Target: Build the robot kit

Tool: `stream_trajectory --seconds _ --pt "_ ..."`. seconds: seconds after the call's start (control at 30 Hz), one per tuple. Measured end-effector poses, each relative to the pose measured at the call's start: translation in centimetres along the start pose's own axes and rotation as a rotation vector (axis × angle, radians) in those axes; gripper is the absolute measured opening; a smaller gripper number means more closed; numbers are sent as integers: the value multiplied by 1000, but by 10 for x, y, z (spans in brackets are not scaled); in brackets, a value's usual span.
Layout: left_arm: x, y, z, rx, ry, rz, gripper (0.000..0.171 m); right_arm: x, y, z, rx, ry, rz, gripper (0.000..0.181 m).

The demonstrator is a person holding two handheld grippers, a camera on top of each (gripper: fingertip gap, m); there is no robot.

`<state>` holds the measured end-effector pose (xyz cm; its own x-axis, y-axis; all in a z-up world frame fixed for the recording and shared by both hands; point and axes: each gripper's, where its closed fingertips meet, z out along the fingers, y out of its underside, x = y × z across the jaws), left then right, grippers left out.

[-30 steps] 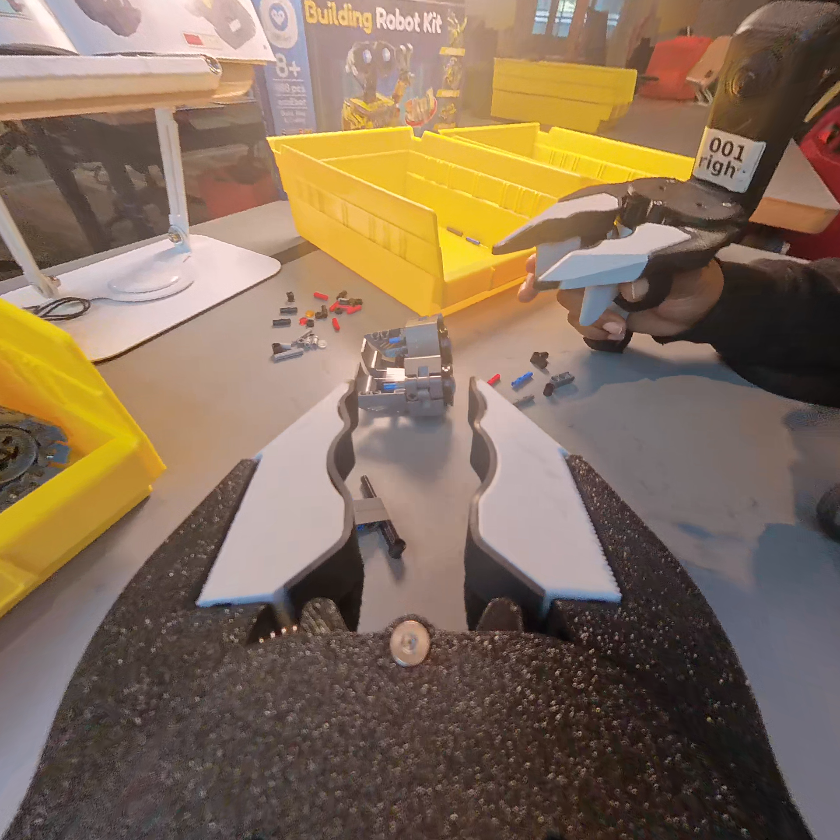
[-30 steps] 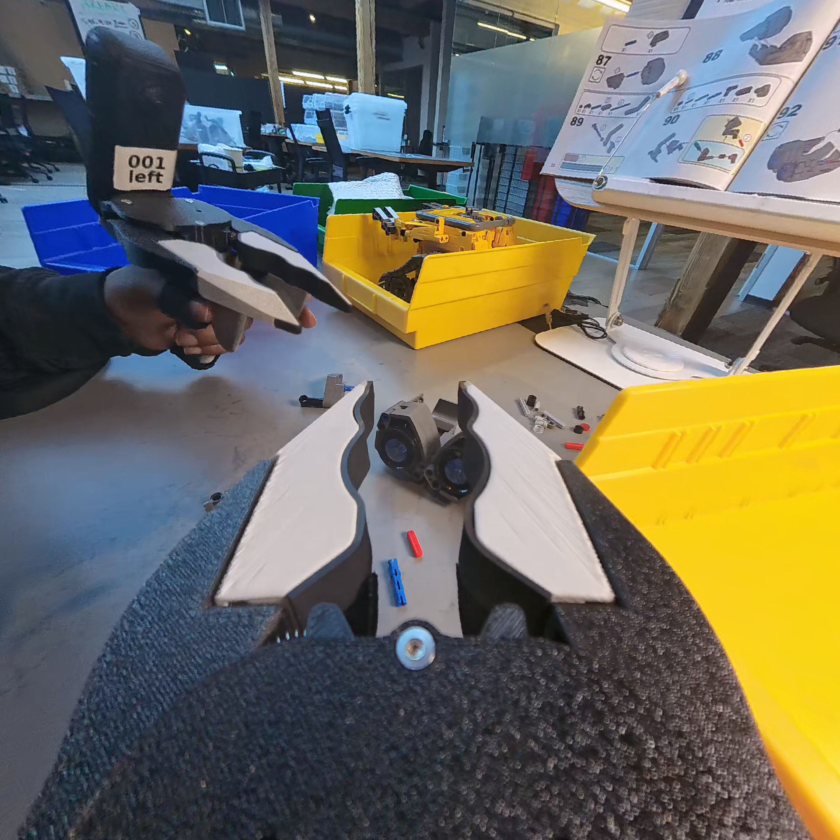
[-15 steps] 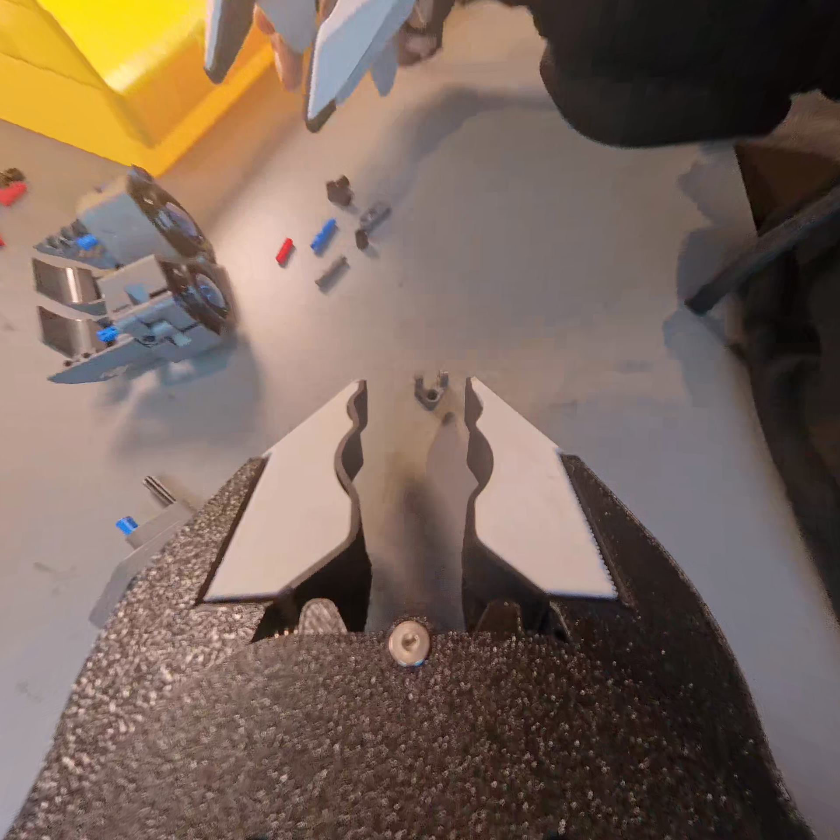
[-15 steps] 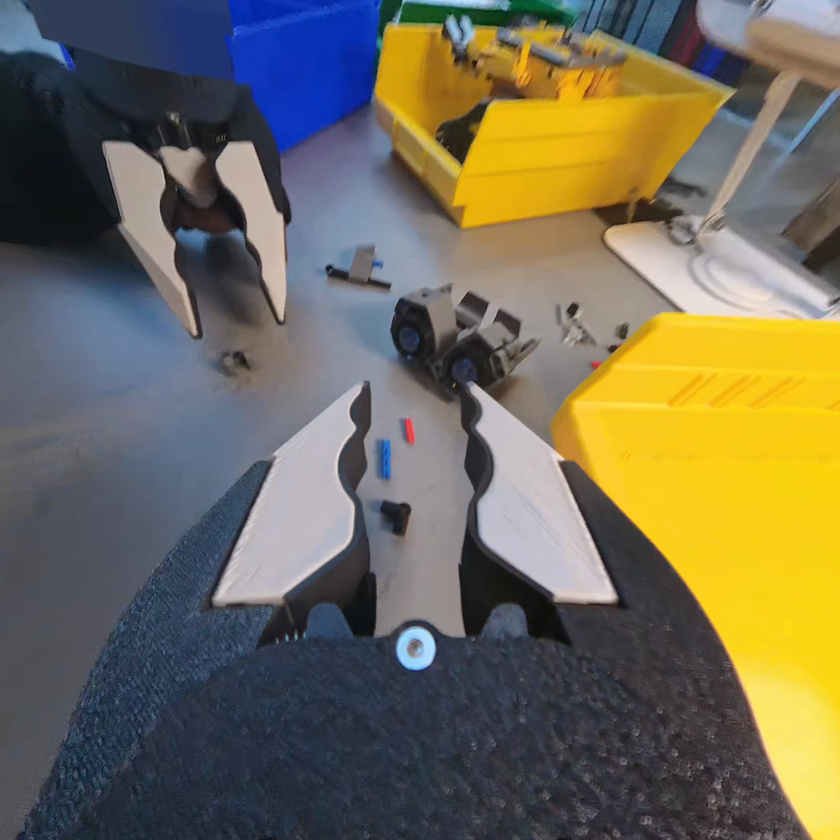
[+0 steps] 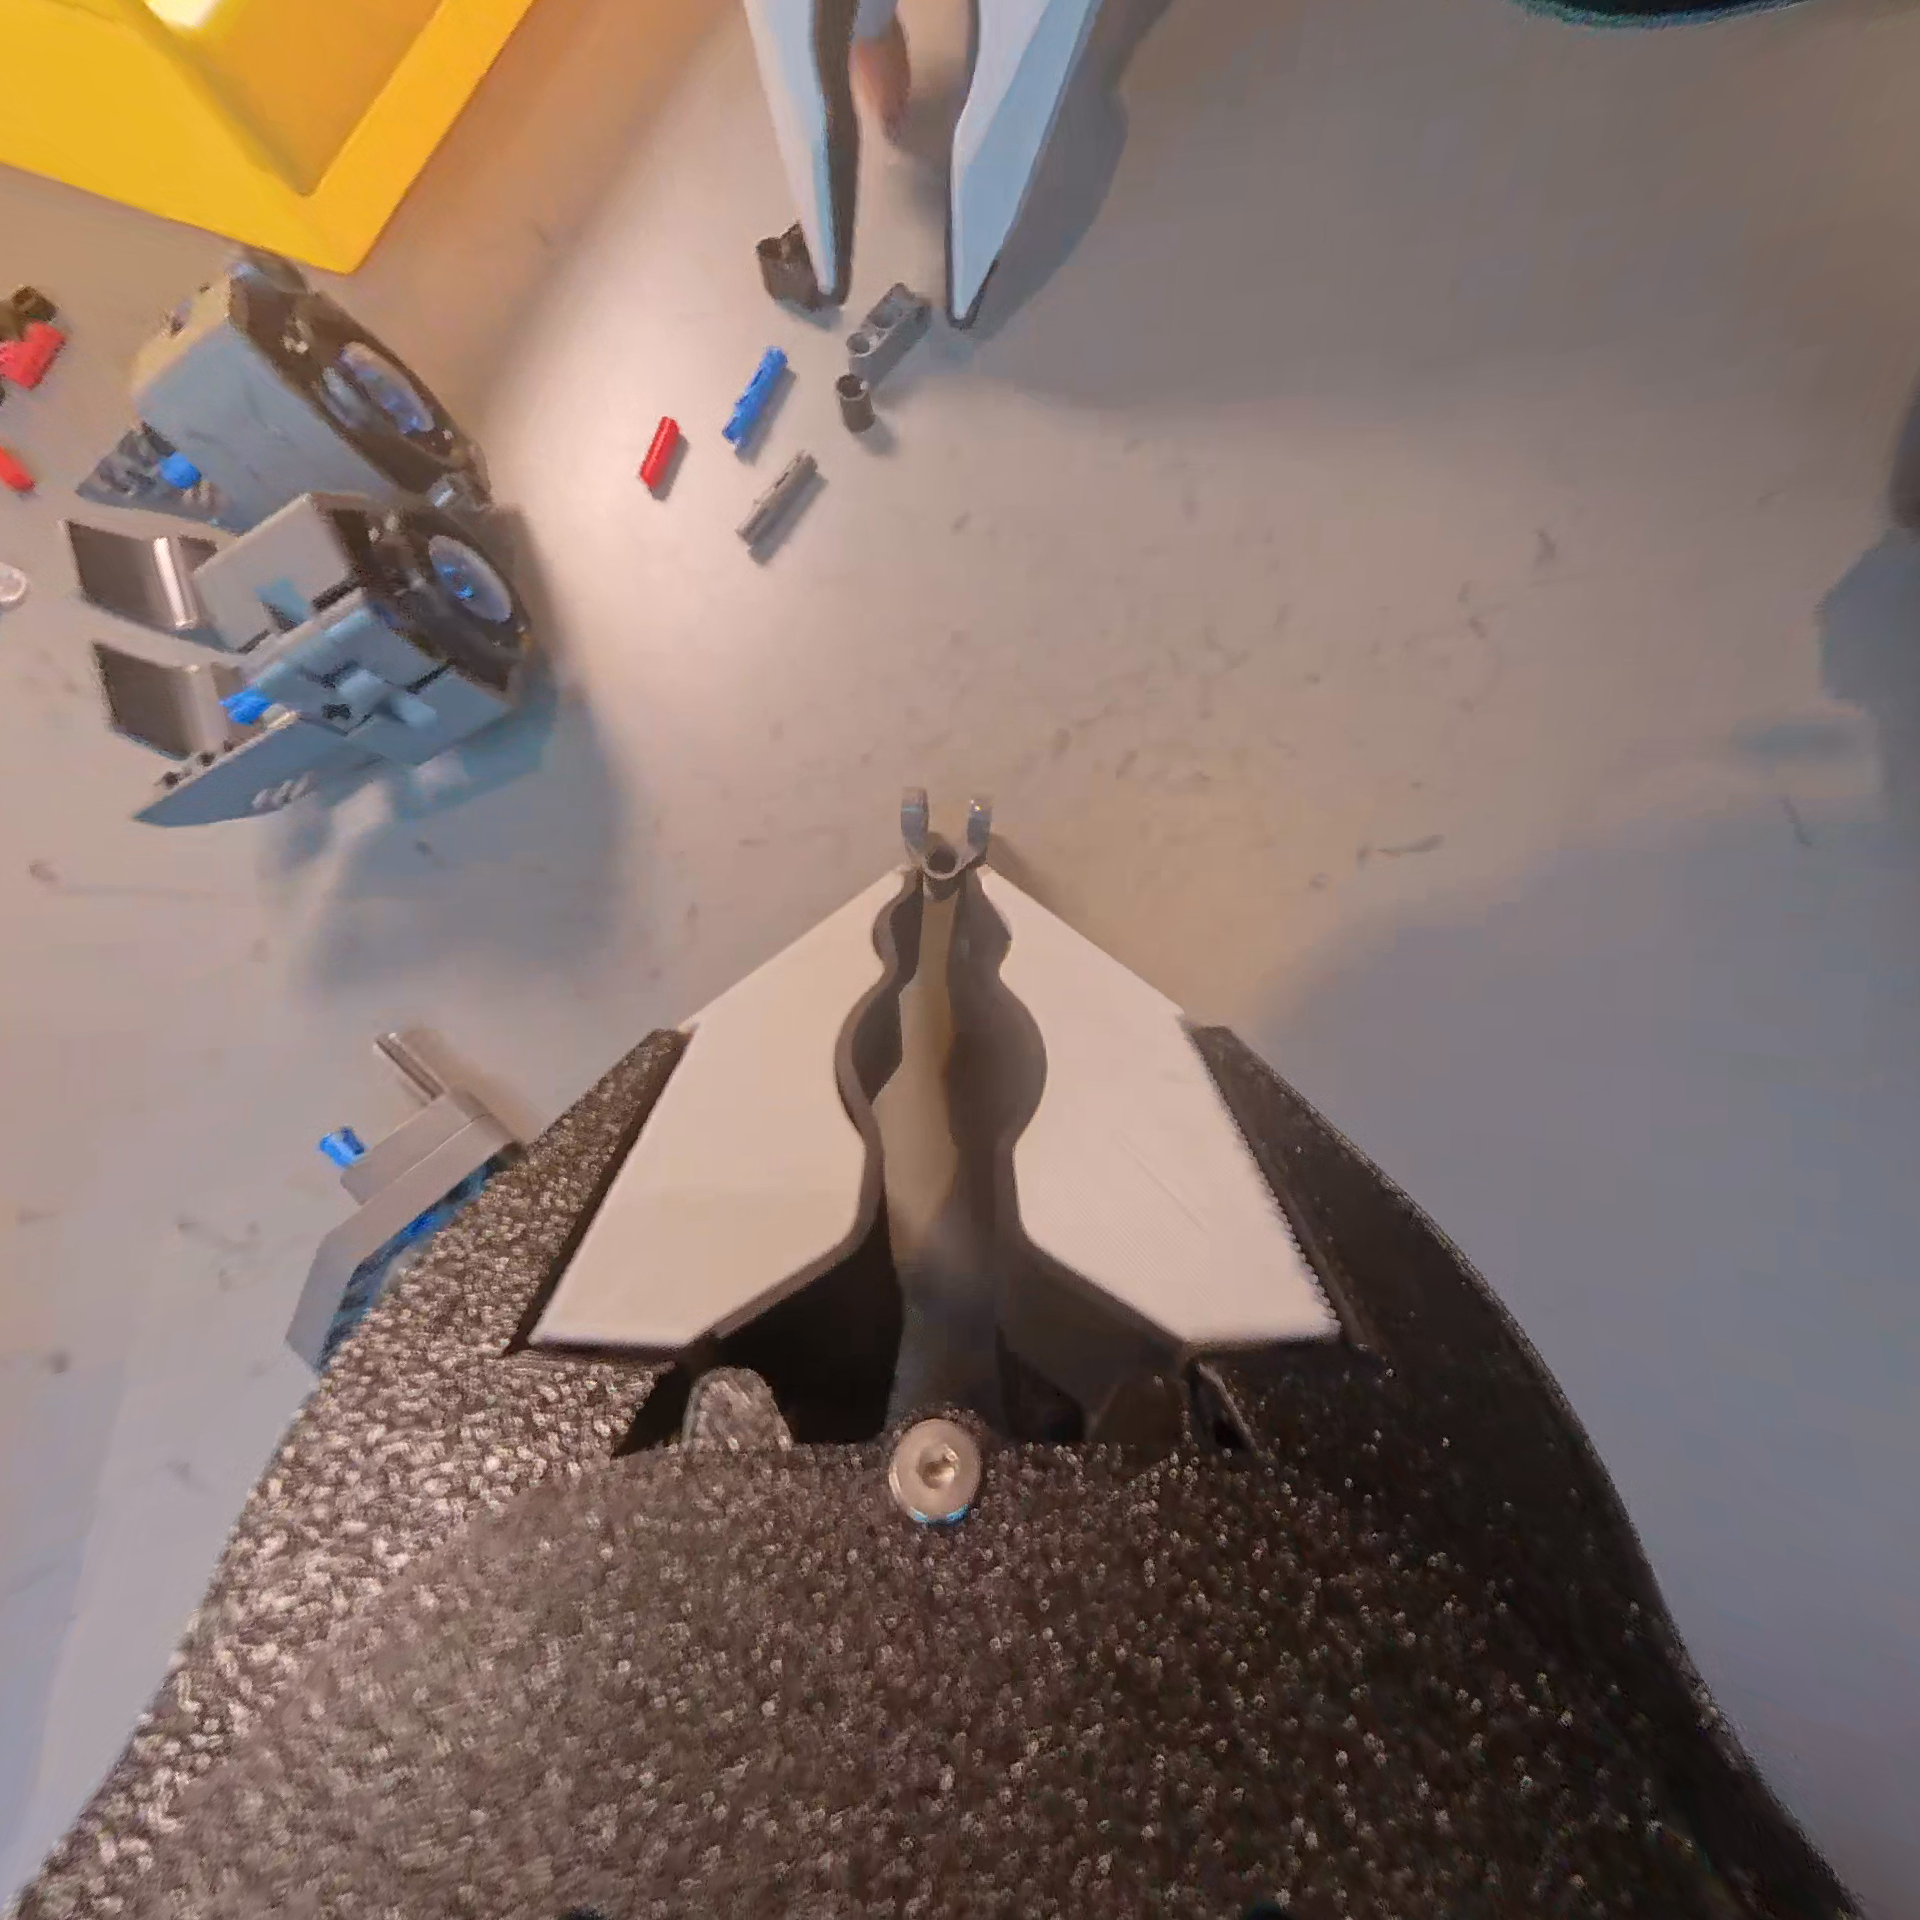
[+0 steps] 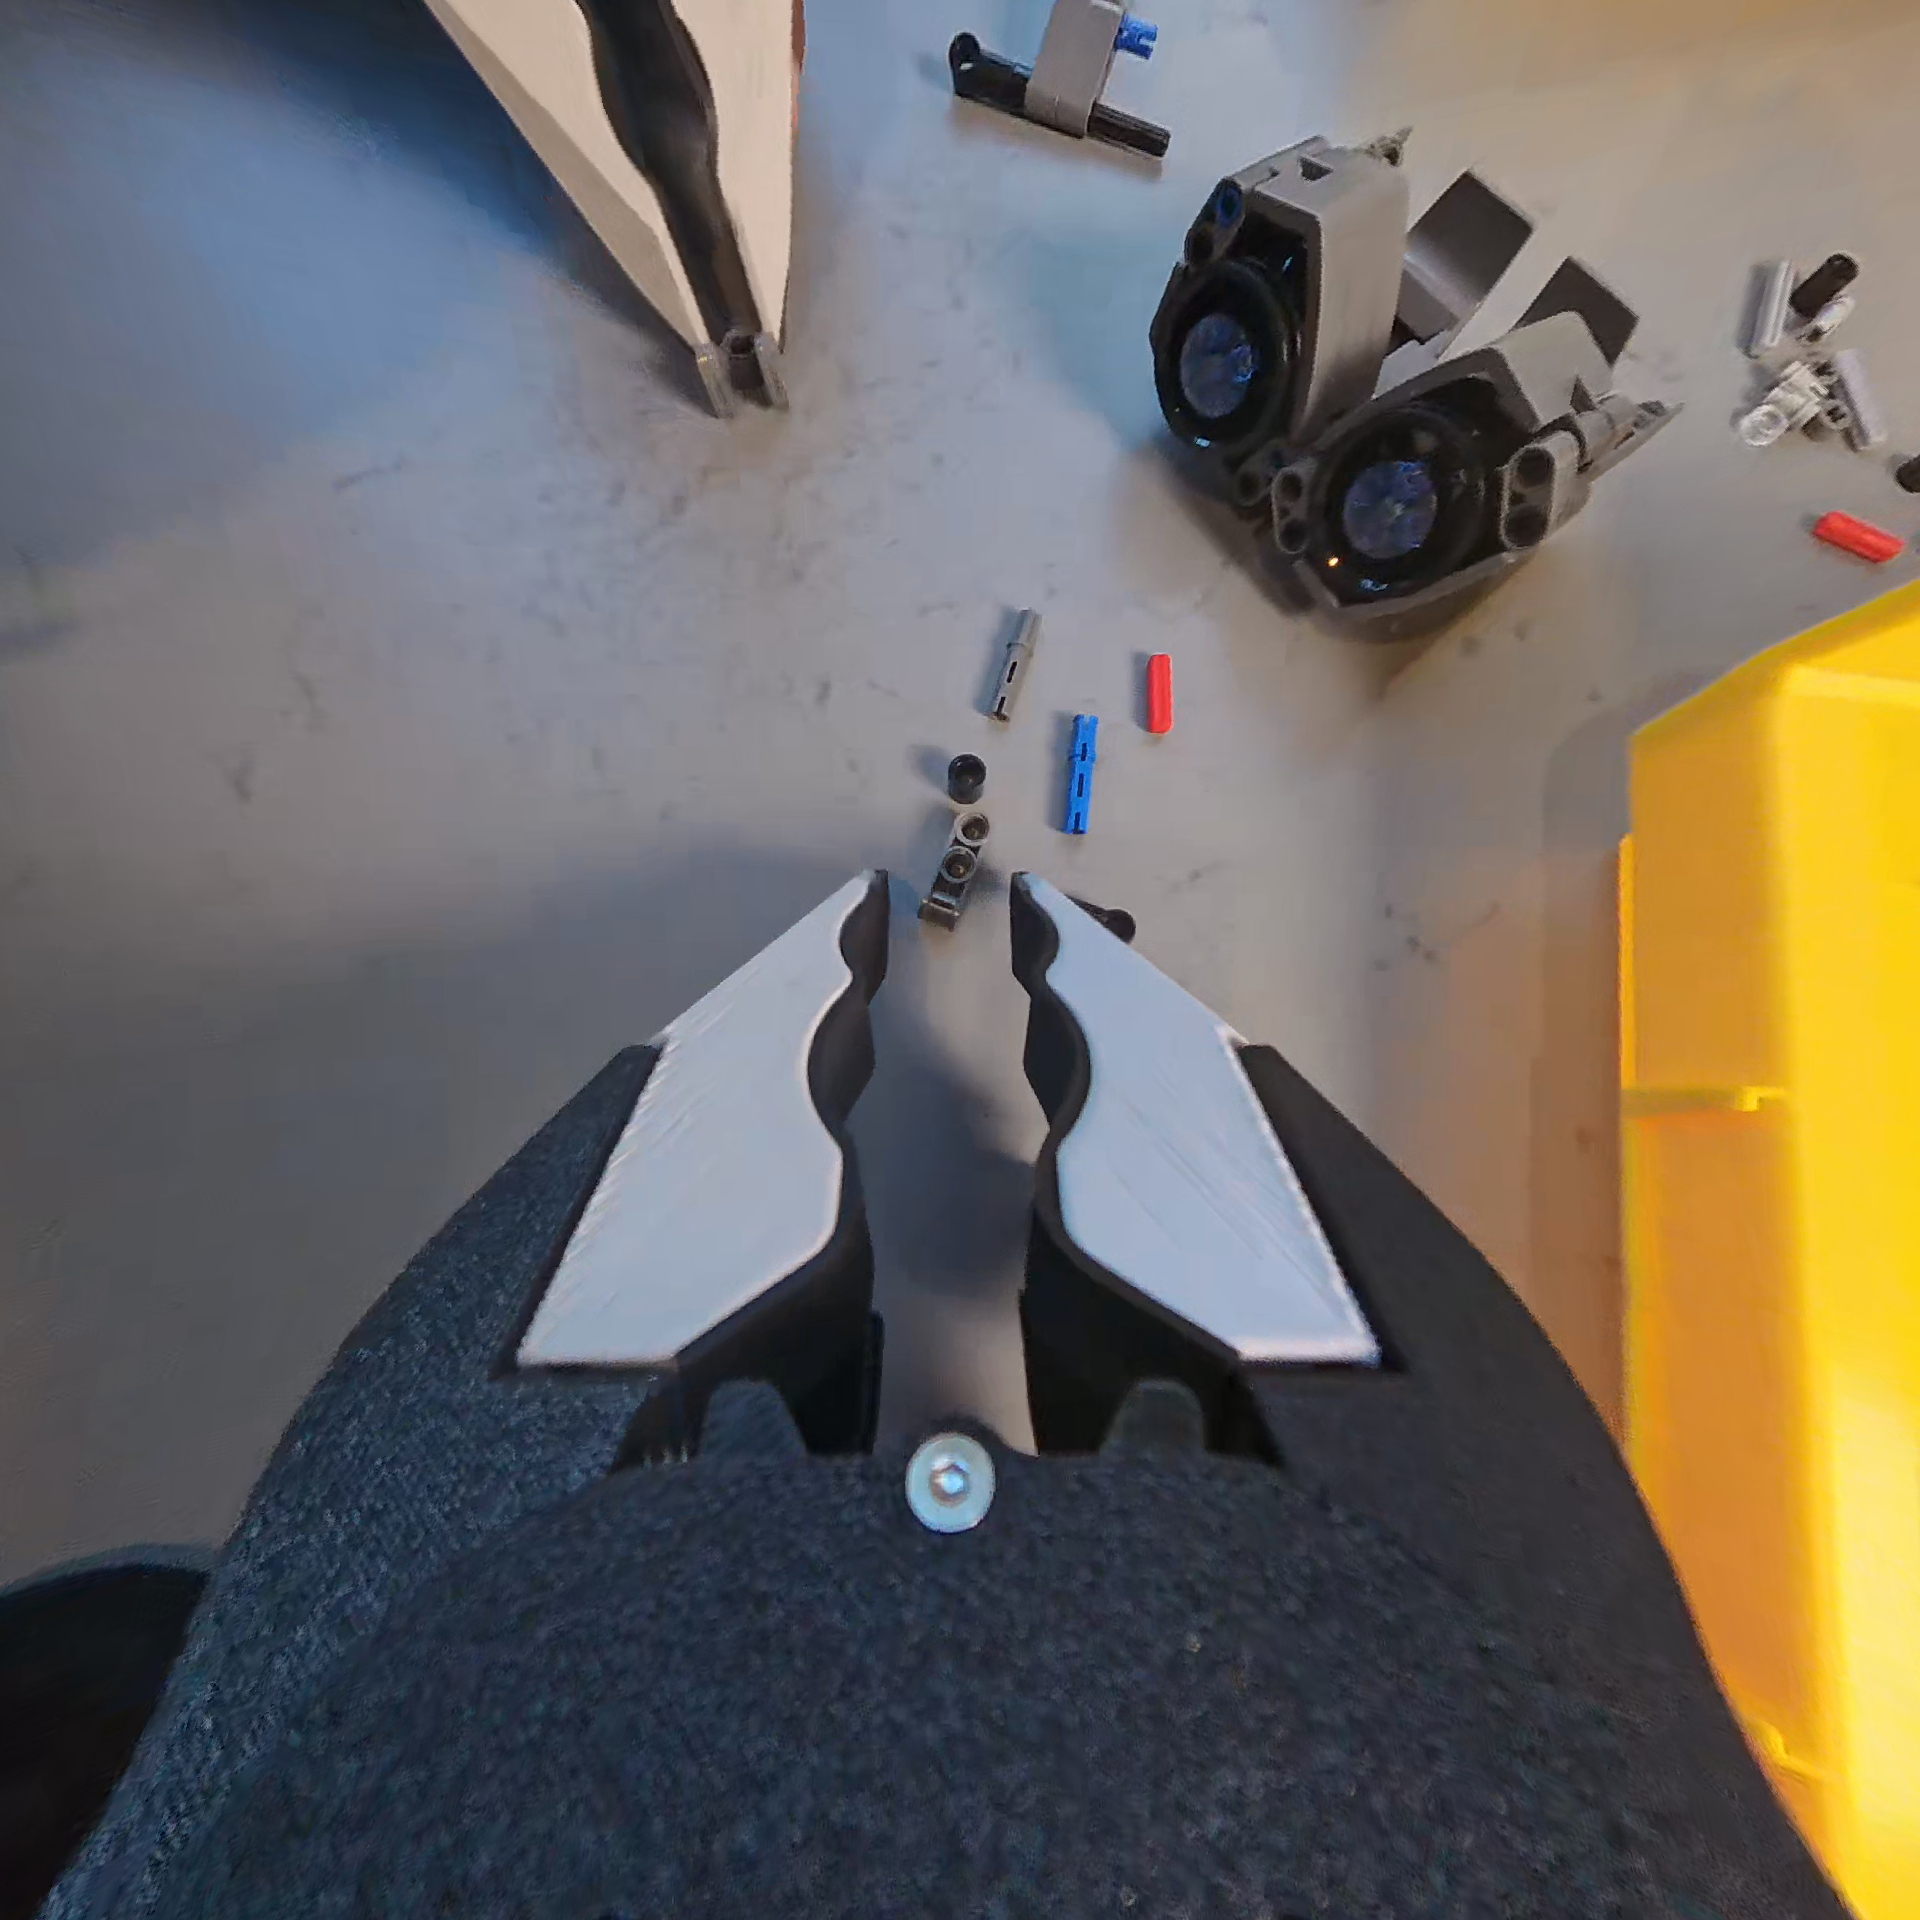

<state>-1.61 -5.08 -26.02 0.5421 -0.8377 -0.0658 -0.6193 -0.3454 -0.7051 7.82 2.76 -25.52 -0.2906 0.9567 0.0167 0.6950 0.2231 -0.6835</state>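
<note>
yellow bin [image 6: 1787, 1039] runs off the frame edge, grey bracket piece [image 5: 416, 1174] half tucked under the left gripper [image 5: 940, 883].

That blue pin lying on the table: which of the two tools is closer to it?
Right. The right tool is open with its tips just short of the blue pin, slightly to one side. The left tool, shut on a small grey connector, sits farther off across the table.

A grey table [image 6: 416, 727] holds a yellow bin [image 6: 1787, 1039], a grey two-lensed brick assembly [image 6: 1351, 416], and scattered red [image 6: 1157, 693], blue [image 6: 1081, 773] and grey pins [image 6: 1011, 664].
</note>
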Motion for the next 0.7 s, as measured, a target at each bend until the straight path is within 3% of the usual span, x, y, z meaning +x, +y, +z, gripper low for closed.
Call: stream_trajectory --seconds 0.17,0.3,0.4,0.53,0.63,0.7 --pt "-26 7 -18 0 -86 -50 7 1 2 3 -34 23 -14 12" --pt "-39 -3 -36 101 -125 -114 23 -12 -4 3 -27 -31 -31 6" --pt "-36 -29 -46 252 -98 -149 30 -28 -41 -2 142 -71 -78 6" --pt "-18 -64 -54 479 47 -236 32 -47 -97 -3 417 -67 -121 6" --pt "-5 -80 -60 598 213 -331 30 -56 -121 -2 541 -68 -108 7" --pt "-3 -85 -65 645 251 -356 27 -60 -129 -4 596 -107 -70 7"
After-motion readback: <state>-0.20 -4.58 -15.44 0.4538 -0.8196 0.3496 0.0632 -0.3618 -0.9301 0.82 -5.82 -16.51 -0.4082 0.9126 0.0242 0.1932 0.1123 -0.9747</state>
